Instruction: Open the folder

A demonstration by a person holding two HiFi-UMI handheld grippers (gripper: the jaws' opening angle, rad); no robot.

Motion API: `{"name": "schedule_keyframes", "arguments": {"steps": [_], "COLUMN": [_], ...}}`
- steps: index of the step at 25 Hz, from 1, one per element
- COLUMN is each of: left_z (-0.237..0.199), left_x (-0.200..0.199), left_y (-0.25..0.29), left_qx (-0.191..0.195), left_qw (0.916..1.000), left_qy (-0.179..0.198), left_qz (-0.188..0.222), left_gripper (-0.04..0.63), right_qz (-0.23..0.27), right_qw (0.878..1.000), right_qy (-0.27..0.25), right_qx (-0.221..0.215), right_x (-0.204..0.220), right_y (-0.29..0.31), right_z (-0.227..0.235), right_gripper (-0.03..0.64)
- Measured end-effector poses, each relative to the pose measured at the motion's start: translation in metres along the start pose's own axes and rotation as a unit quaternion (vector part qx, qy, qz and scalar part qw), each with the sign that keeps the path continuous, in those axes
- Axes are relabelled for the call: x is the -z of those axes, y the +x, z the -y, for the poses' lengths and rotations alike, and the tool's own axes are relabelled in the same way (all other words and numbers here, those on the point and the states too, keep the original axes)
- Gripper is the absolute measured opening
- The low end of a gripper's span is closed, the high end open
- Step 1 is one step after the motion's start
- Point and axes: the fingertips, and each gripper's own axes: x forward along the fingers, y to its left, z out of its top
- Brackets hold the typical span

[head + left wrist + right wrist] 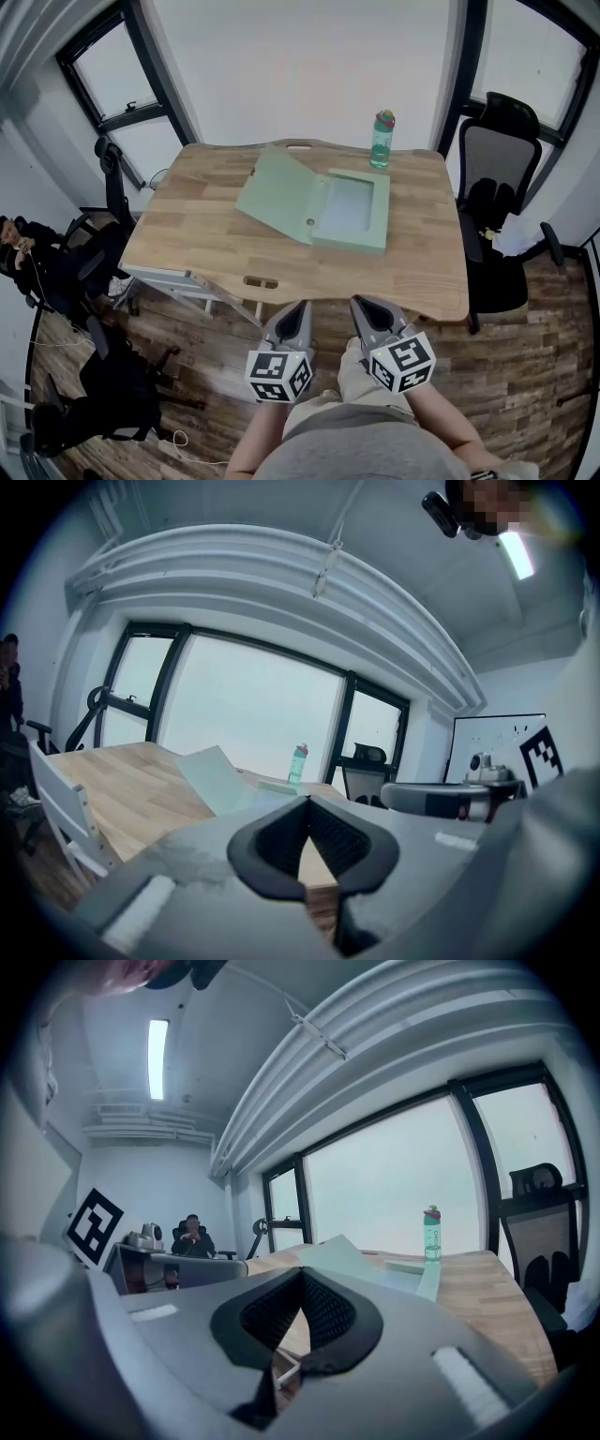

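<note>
A pale green box folder (349, 208) lies open on the wooden table (187, 234), its lid (277, 192) swung out to the left and propped at a slant. In the head view both grippers hover close to my body, short of the table's near edge and well apart from the folder. My left gripper (302, 306) is shut with nothing in it, and so is my right gripper (360, 302). The left gripper view shows the raised lid (214, 778) beyond the closed left gripper (307, 799). In the right gripper view the folder (352, 1262) lies past the closed right gripper (302, 1271).
A teal water bottle (382, 139) stands at the table's far edge, behind the folder. A black office chair (502, 159) is at the table's right, another chair (112, 187) at its left. A person (19, 244) sits far left. A dark bag (112, 394) lies on the floor.
</note>
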Motion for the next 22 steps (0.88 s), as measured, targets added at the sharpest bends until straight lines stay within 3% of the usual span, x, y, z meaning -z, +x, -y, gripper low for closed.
{"name": "schedule_keyframes", "arguments": {"steps": [22], "left_z": [0.0101], "left_x": [-0.0030], "left_y": [-0.0009], "left_qx": [-0.004], "left_qw": [0.9999], "left_qy": [-0.001], "left_qz": [0.012], "left_gripper": [0.003], "right_qz": [0.004], "right_qw": [1.000], "right_qy": [-0.014], "right_qx": [-0.004], "right_x": [-0.0037], "right_y": [-0.0058], "right_z": [0.0010], "right_gripper": [-0.002]}}
